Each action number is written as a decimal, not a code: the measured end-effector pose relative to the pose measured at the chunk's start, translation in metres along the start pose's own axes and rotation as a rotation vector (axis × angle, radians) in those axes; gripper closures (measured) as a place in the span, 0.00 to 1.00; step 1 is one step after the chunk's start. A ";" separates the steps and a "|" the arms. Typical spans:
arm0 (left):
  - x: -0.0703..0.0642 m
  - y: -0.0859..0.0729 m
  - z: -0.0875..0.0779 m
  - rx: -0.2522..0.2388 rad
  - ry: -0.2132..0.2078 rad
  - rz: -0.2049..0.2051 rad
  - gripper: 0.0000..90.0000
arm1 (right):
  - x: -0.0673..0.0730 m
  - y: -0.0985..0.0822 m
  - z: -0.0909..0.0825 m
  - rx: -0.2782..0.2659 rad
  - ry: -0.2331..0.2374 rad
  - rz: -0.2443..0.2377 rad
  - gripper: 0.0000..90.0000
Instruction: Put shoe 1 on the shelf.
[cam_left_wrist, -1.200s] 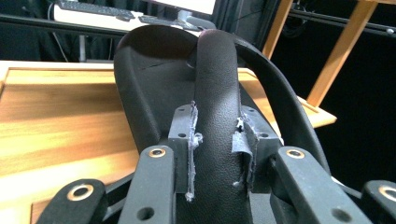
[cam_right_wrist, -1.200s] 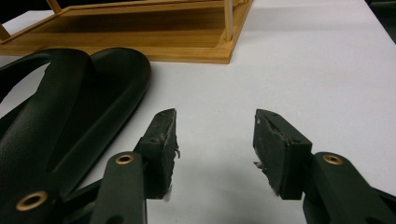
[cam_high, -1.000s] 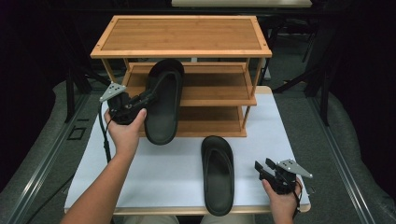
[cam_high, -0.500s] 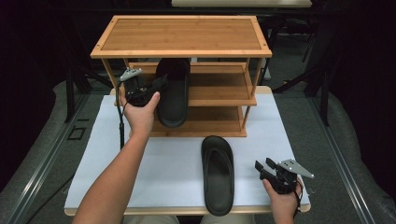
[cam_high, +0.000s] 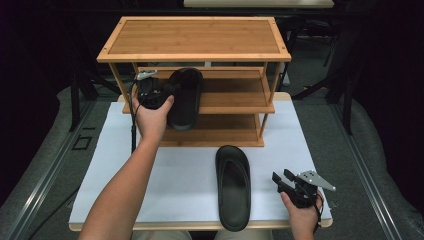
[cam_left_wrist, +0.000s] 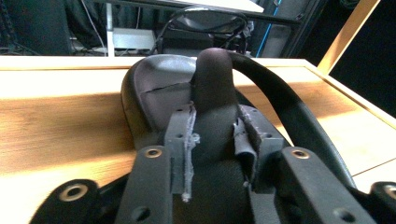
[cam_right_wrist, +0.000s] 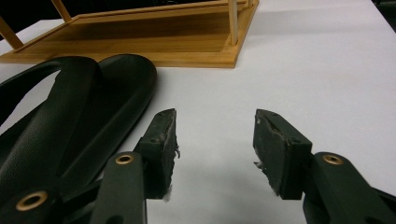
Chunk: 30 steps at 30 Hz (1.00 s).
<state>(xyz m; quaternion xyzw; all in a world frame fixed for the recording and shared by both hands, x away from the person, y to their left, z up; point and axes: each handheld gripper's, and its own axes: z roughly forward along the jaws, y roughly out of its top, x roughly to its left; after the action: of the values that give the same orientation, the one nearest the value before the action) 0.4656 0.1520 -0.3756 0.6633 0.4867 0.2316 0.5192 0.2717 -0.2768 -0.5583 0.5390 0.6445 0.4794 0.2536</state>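
One slipper (cam_high: 184, 97) sits clamped in the left gripper (cam_left_wrist: 215, 135), right gripper (cam_right_wrist: 215, 140) open.

One black sandal (cam_high: 184, 98) is clamped by its strap in the left gripper (cam_high: 159, 92), its front end over the middle shelf of the wooden rack (cam_high: 195, 40) and its heel overhanging the shelf's front edge. The second black sandal (cam_high: 233, 186) lies sole-down on the white table (cam_high: 185, 170) in front of the rack, lengthwise, strap uppermost.
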 end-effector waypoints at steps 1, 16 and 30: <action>0.000 0.000 -0.001 0.002 0.005 0.007 0.68 | 0.000 0.000 0.000 0.001 -0.001 0.004 0.55; -0.010 -0.008 -0.022 0.018 0.052 0.085 0.71 | 0.002 0.000 -0.002 -0.021 0.001 0.013 0.54; -0.008 -0.005 -0.002 -0.044 0.152 -0.014 0.85 | -0.003 0.000 -0.004 -0.026 0.002 0.031 0.54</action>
<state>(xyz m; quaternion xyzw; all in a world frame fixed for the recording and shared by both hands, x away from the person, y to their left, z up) 0.4587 0.1451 -0.3782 0.6286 0.5242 0.2881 0.4971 0.2696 -0.2812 -0.5572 0.5450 0.6301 0.4921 0.2525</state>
